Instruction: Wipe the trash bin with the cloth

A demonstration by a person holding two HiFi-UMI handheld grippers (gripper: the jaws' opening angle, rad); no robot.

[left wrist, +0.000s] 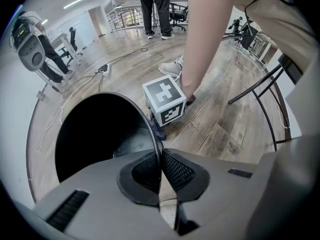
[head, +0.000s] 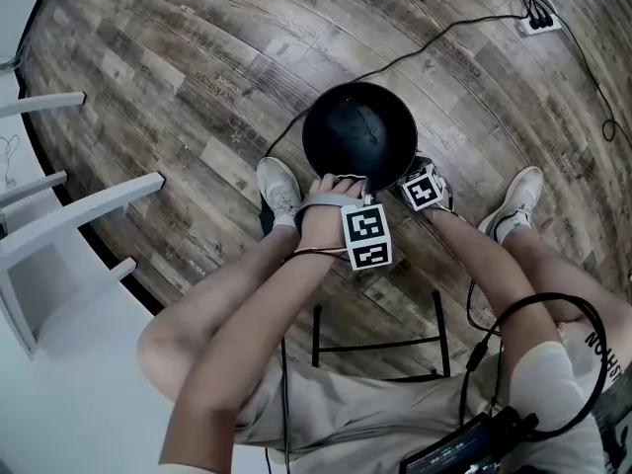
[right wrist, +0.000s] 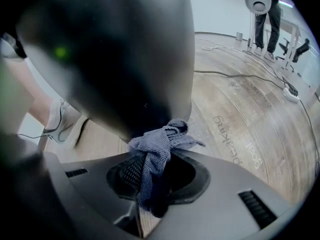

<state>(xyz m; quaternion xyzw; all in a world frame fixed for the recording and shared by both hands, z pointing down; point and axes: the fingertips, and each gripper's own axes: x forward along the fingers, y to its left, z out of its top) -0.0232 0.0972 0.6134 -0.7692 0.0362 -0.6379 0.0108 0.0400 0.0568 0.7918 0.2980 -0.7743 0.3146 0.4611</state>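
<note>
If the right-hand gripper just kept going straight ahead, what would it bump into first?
The trash bin, its dark outer wall right ahead; the cloth clamped in the right gripper looks pressed against it.

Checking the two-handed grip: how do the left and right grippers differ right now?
The left gripper is shut on the trash bin's thin rim; the right gripper is shut on the grey cloth. The left straddles the rim, one jaw inside; the right presses its cloth against the bin's outer wall. Both are clamped shut.

Black trash bin (head: 331, 117), grey-blue cloth (right wrist: 156, 151), wood-grain floor (head: 197, 87)
</note>
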